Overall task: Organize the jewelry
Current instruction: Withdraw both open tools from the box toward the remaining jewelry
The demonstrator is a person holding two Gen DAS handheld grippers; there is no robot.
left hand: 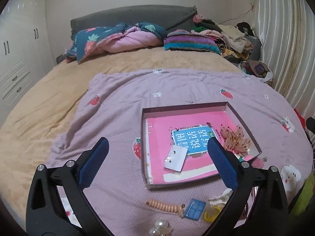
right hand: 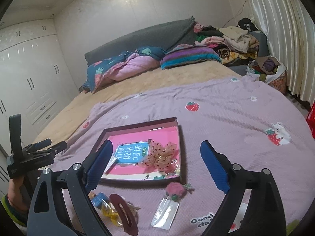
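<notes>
Tray (left hand: 146, 147) on blanket (left hand: 122, 102); earring card (left hand: 175, 160) and bow (left hand: 235, 139) inside tray, bow right. Coil tie (left hand: 163, 206) before tray.

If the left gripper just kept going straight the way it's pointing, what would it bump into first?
Probably the earring card lying in the shallow box: it sits almost midway between the open left gripper's fingers. Depth is hard to judge, so it might meet the pink book underneath.

We read large white Chinese characters, 说话 above 写话, on the blue panel of a pink book cover (left hand: 194, 140) lying inside a shallow box (left hand: 185, 109). A small green tag beside that panel carries characters too small for us to read. On the lilac blanket (right hand: 226, 116), near its front edge, we read "Good" in dark letters, with "da" partly visible below.
</notes>
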